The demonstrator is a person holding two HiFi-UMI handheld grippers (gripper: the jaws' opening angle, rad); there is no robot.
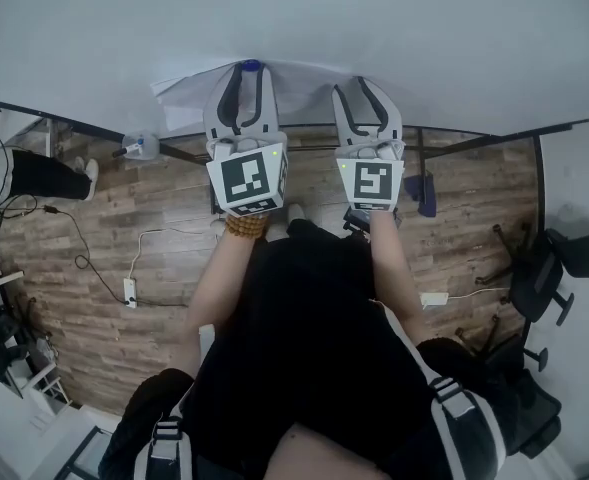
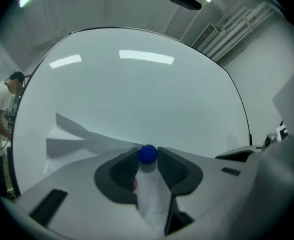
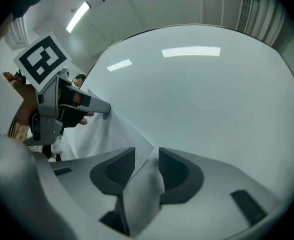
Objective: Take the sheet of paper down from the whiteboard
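1. The sheet of paper (image 3: 107, 139) hangs on the whiteboard (image 1: 374, 18), dead ahead of both claws, its length running sideways between them.
2. Left claw (image 2: 147, 160): narrowed onto the blue magnet (image 2: 147, 153) pinning the sheet. The ball touches both tips.
3. Right claw (image 3: 147, 159): wide, with the sheet's loose corner lying between the jaws, unpinched.
4. Judgement: the right claw is the one placed on the paper. It should close before the magnet comes away, or the sheet may drop.

Sheet of paper (image 1: 184, 93): pinned on whiteboard (image 1: 294, 28) under magnet (image 1: 250, 66). Magnet is set between left hand-held gripper (image 1: 250, 76) jaws. Sheet's edge is set between right hand-held gripper (image 1: 356, 90) jaws, rightward.
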